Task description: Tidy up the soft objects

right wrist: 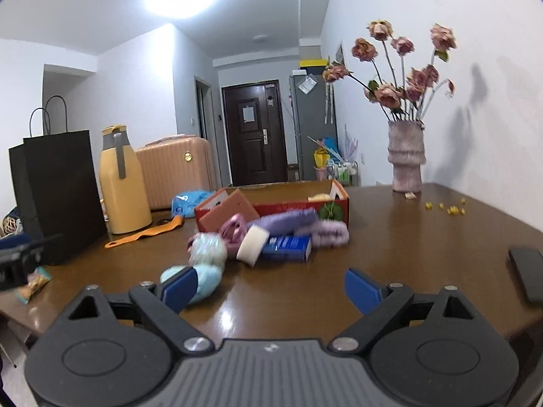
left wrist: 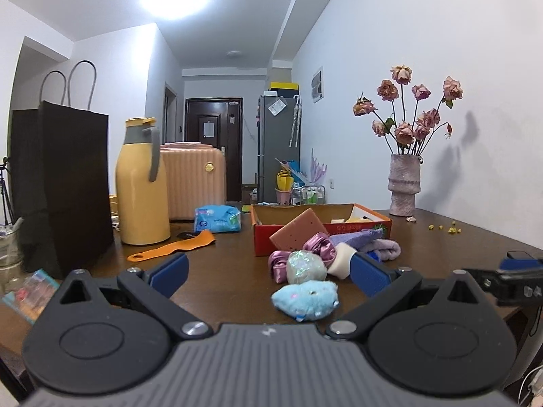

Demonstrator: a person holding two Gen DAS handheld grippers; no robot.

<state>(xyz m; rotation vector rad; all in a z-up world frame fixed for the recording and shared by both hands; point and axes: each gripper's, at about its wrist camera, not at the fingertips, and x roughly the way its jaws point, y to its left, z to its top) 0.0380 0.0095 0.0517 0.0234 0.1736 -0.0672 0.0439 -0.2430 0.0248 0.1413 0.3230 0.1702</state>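
Note:
A pile of soft things lies on the brown table point(left wrist: 230, 264) in front of a red cardboard box point(left wrist: 288, 237): a light blue plush point(left wrist: 305, 300), a glittery white ball point(left wrist: 305, 266), a pink satin scrunchie point(left wrist: 320, 247), a cream sponge point(left wrist: 342, 259), lilac cloths point(left wrist: 370, 242) and a pink sponge block point(left wrist: 298, 232) leaning on the box. My left gripper point(left wrist: 269, 276) is open, low over the table, with the plush between its fingers but untouched. My right gripper point(right wrist: 271, 286) is open over bare table, right of the blue plush point(right wrist: 203, 276); a blue carton point(right wrist: 288, 247) lies in the pile.
A black paper bag point(left wrist: 64, 183), a yellow thermos jug point(left wrist: 141, 186), an orange strap point(left wrist: 173, 247) and a blue tissue pack point(left wrist: 217, 218) stand at the left. A vase of dried roses point(left wrist: 405, 183) is at the back right. A dark phone point(right wrist: 527, 273) lies at the right.

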